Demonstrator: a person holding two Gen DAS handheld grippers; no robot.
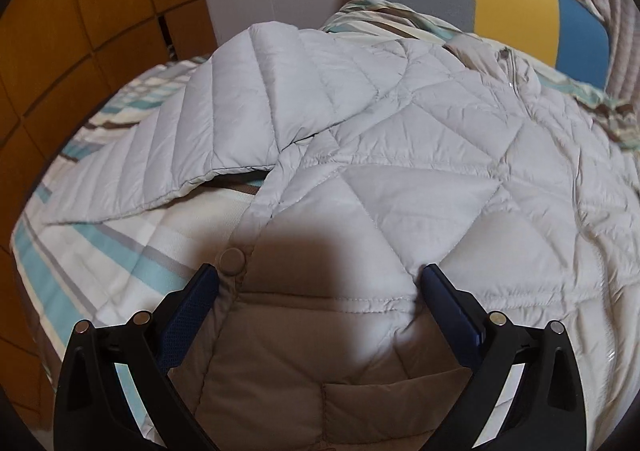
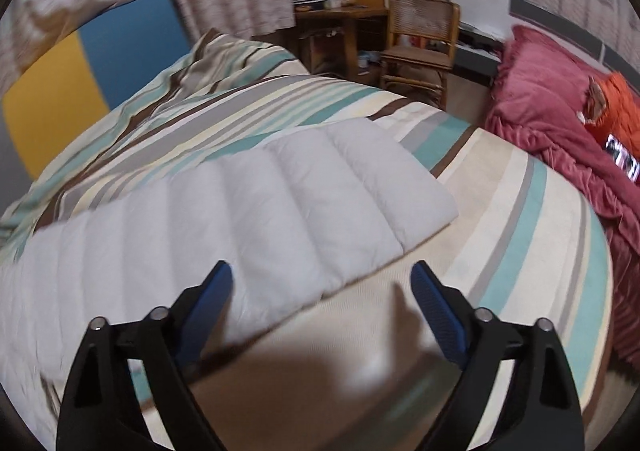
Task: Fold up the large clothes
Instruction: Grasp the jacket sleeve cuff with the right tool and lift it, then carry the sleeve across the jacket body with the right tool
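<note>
**Both grippers open and angled downward**

The left gripper (image 1: 320, 275) points steeply down, its two black arms spreading from the bottom corners of the left wrist view. Its blue-padded fingers (image 1: 188, 315) stand wide apart, with nothing pinched between the pads. The tips sit level with each other, so the wrist looks square.

The right gripper (image 2: 322, 275) also tilts downward. Its jaws are spread, a little less than fully, and the pads press on nothing. Its blue fingers (image 2: 438, 315) show clearly against a blurred background. No hand, sleeve or forearm shows in either view.
</note>
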